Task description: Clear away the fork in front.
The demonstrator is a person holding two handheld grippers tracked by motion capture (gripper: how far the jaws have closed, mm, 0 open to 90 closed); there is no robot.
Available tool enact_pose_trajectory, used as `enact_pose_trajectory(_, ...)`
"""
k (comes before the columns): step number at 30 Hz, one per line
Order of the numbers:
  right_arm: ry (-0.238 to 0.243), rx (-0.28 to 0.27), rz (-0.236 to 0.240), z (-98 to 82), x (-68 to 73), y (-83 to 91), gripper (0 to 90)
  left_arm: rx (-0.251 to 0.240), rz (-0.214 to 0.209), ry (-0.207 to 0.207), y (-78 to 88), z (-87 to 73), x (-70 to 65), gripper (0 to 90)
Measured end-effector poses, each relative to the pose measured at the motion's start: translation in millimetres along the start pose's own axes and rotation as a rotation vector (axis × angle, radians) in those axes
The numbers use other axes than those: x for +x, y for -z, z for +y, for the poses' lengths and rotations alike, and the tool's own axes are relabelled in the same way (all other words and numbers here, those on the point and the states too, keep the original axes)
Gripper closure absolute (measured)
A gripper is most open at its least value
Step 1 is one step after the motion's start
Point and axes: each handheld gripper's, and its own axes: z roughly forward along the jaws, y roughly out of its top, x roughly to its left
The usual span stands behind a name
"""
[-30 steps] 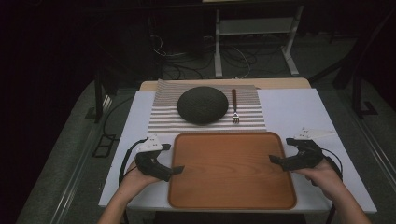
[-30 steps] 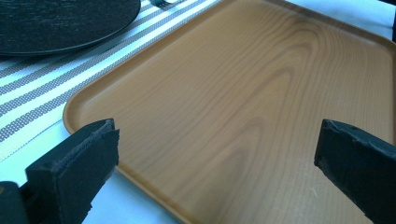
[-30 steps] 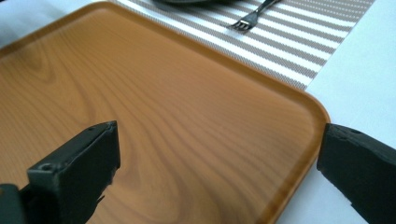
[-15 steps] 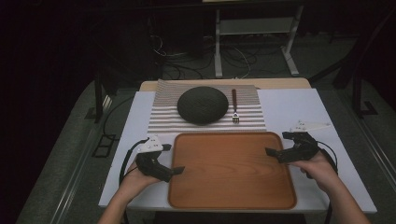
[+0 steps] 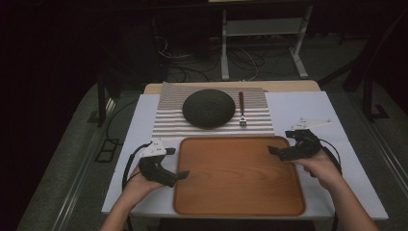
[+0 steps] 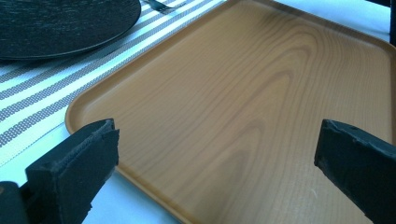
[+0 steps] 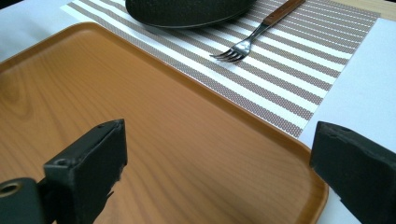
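Observation:
An empty wooden tray (image 5: 238,183) lies on the near half of the white table. My left gripper (image 5: 183,174) rests at the tray's left edge, pointing inward; in the left gripper view its jaws (image 6: 217,128) stand wide open over the tray (image 6: 243,93). My right gripper (image 5: 272,150) hovers at the tray's far right corner. Its jaws (image 7: 219,126) are open and have just been closing slightly, with nothing gripped; the tray's corner (image 7: 299,186) lies below them. Beyond the tray, a dark round plate (image 5: 209,108) and a fork (image 5: 242,113) sit on a striped placemat (image 5: 166,122).
The white table cover (image 5: 308,108) has bare room right of the placemat. The table's front edge is close to the tray. Cables trail from both grippers. Behind the table are a dark floor with cables and a metal stand (image 5: 262,29).
My right gripper has moved away from the person along the tray's right edge, toward the far right corner. The left gripper has stayed in place.

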Motion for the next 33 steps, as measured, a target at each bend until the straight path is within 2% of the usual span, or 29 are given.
enact_pose_trajectory(6,0.001,0.014,-0.001,7.2,-1.2,-6.6,5.1,-0.001,-0.004,-0.004,-0.1,0.5,-0.6,0.0)
enact_pose_trajectory(8,0.006,0.042,-0.002,11.9,-1.8,-11.7,5.3,-0.001,-0.006,-0.005,-0.1,0.5,-1.0,0.0)
enact_pose_trajectory(16,0.013,0.059,-0.01,21.0,-2.5,-21.0,6.8,-0.008,-0.009,-0.002,-0.2,0.7,-0.9,0.0)
enact_pose_trajectory(19,0.008,0.083,-0.016,26.6,-3.3,-27.9,7.2,-0.005,-0.008,-0.003,-0.7,0.6,-1.3,0.0)
enact_pose_trajectory(24,-0.011,0.092,-0.022,31.5,-6.5,-34.6,10.7,0.0,-0.01,-0.009,-2.1,0.7,-2.5,0.0)
enact_pose_trajectory(26,-0.005,0.112,-0.049,35.8,-7.5,-40.3,12.1,0.008,-0.006,-0.017,-3.1,0.5,-3.3,0.0)
enact_pose_trajectory(33,-0.024,0.127,-0.063,46.2,-10.9,-50.2,13.9,0.007,-0.009,-0.019,-3.4,0.5,-3.7,0.0)
